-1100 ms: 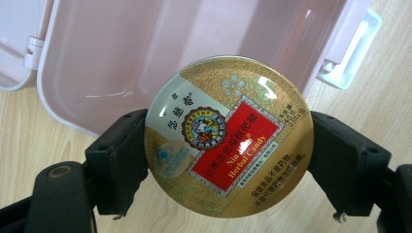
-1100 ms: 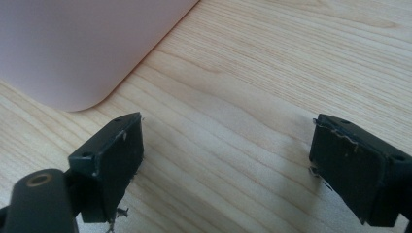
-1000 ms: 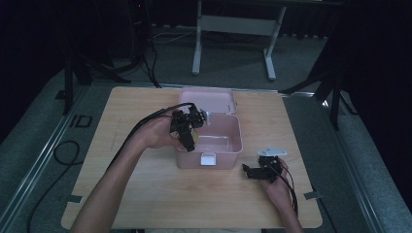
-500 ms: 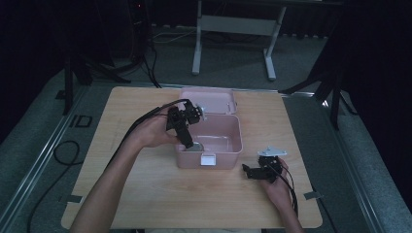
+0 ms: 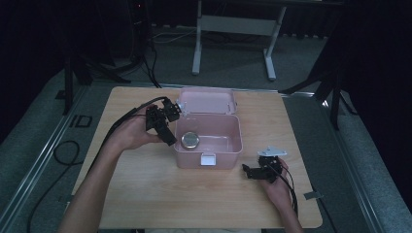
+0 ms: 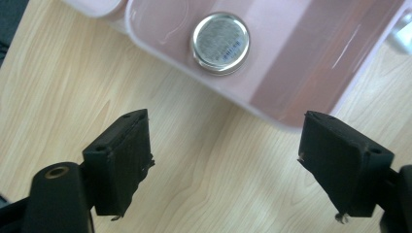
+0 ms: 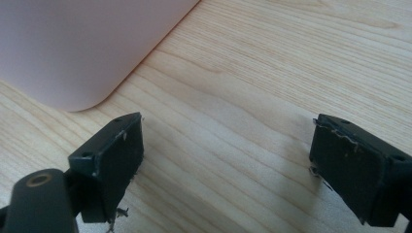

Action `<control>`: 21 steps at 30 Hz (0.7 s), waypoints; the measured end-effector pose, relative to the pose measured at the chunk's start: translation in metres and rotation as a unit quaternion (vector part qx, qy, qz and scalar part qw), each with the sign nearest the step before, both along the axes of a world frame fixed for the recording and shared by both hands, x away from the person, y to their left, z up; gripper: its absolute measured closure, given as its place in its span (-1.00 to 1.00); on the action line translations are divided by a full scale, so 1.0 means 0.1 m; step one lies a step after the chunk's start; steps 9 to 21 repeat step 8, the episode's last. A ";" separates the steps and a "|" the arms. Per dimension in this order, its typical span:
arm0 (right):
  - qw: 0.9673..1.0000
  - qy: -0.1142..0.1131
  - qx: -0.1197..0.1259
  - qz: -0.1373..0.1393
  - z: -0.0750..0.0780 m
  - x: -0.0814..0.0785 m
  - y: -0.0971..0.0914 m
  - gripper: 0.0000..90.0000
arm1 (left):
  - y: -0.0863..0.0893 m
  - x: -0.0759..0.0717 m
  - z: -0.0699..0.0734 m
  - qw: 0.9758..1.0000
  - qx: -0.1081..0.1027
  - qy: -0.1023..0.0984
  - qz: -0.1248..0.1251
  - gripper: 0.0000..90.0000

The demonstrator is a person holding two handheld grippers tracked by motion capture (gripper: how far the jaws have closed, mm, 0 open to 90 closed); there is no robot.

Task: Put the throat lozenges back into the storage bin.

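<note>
A pink plastic box stands open mid-table, its lid laid back behind it. A round silver tin lies inside at the box's left end; in the left gripper view the silver tin rests beyond the box wall. My left gripper hangs open just outside the box's left wall, its jaws wide apart over bare wood. My right gripper rests open on the table near the box's front right corner, nothing between its jaws.
The wooden table has free room in front of the box and to both sides. Black cables trail from the left gripper off the table's left edge. A metal stand is on the floor beyond.
My left gripper has drawn back leftward from above the box interior to just outside its left wall. The silver tin now lies in the box. The right gripper has stayed put.
</note>
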State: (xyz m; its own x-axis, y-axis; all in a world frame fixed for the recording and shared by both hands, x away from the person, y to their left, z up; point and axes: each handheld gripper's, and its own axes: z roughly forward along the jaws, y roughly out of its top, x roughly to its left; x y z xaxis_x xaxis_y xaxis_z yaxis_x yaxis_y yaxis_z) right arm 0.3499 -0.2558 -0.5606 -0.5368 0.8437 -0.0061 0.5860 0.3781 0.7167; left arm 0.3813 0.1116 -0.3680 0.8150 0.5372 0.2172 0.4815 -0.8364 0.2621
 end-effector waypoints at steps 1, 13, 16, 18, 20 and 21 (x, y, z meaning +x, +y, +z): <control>1.000 0.000 0.000 0.000 0.00 0.00 0.00 -0.73 | 0.02 0.00 0.00 1.000 0.003 -0.001 0.002 -0.55; 1.000 0.000 0.000 0.000 0.00 0.00 0.00 -0.73 | 0.21 -0.01 -0.06 1.000 0.010 -0.010 0.023 -0.55; 1.000 0.000 0.000 0.000 0.00 0.00 0.00 -0.73 | 0.21 -0.01 -0.06 1.000 0.010 -0.010 0.023 -0.55; 1.000 0.000 0.000 0.000 0.00 0.00 0.00 -0.73 | 0.21 -0.01 -0.06 1.000 0.010 -0.010 0.023 -0.55; 1.000 0.000 0.000 0.000 0.00 0.00 0.00 -0.73 | 0.21 -0.01 -0.06 1.000 0.010 -0.010 0.023 -0.55; 1.000 0.000 0.000 0.000 0.00 0.00 0.00 -0.73 | 0.21 -0.01 -0.06 1.000 0.010 -0.010 0.023 -0.55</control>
